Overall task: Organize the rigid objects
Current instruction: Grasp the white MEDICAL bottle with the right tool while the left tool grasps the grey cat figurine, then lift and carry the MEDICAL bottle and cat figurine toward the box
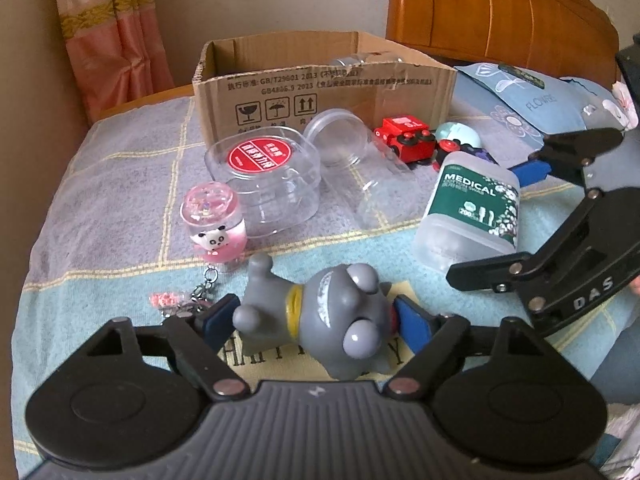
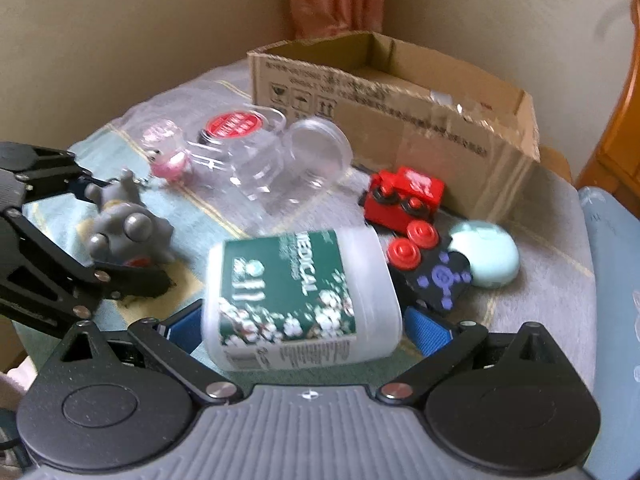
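Observation:
A grey toy figure (image 1: 320, 316) lies on the checked cloth between the blue pads of my left gripper (image 1: 316, 318), whose jaws stand wide on either side of it. A medical cotton swab box (image 2: 296, 300) lies on its side between the pads of my right gripper (image 2: 302, 330), also wide. The box also shows in the left wrist view (image 1: 468, 208), with my right gripper (image 1: 496, 216) around it. The figure (image 2: 124, 228) and my left gripper (image 2: 120, 228) show in the right wrist view. An open cardboard box (image 1: 320, 84) stands at the back.
On the cloth lie a clear tub with a red label (image 1: 264, 176), a clear jar on its side (image 1: 360, 160), a pink panda keychain jar (image 1: 214, 220), a red toy train (image 1: 404, 138), a mint round case (image 2: 484, 256) and a blue packet (image 1: 532, 100). A wooden headboard (image 1: 500, 12) stands behind.

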The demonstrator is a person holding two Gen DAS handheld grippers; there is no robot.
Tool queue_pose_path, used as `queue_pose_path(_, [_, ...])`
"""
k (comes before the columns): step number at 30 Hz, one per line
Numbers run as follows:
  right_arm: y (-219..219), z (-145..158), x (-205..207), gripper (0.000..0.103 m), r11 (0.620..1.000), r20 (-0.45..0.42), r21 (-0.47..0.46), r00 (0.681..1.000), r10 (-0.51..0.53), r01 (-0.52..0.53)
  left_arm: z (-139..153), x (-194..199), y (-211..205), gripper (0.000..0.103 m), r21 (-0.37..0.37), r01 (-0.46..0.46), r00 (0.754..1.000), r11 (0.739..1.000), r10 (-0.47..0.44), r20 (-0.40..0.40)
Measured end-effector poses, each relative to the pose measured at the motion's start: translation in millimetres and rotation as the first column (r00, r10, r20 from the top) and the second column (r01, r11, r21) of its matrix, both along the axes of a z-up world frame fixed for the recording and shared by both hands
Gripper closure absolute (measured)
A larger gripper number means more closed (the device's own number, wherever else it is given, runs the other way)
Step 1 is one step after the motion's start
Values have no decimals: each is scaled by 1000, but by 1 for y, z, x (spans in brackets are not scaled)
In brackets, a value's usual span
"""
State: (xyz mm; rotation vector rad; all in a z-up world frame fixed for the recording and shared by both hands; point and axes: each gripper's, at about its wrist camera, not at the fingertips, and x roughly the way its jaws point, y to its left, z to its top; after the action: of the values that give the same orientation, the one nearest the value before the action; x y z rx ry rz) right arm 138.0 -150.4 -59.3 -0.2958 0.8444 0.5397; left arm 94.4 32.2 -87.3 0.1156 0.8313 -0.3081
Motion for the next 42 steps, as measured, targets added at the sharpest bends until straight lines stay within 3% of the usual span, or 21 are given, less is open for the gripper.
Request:
queue_pose_path(7, [14,5,4,7,995,9,-52,997,81,-81,0,0,1,24,-11,2,1000,1000,-2,5])
queue_pose_path(15, [18,5,7,16,994,-2,-82,997,73,-73,2,0,1,29,-17,15,1000,1000,-15,3])
queue_pose_path(30, [12,20,3,17,995,-21,-67,997,71,-72,21,1,-1,30,47,59,997,997,-57,-57])
queue_pose_path(42, [-2,49,5,17,998,0,-35,998,59,-59,61,4,2,30,55,118,992,991,-115,-59])
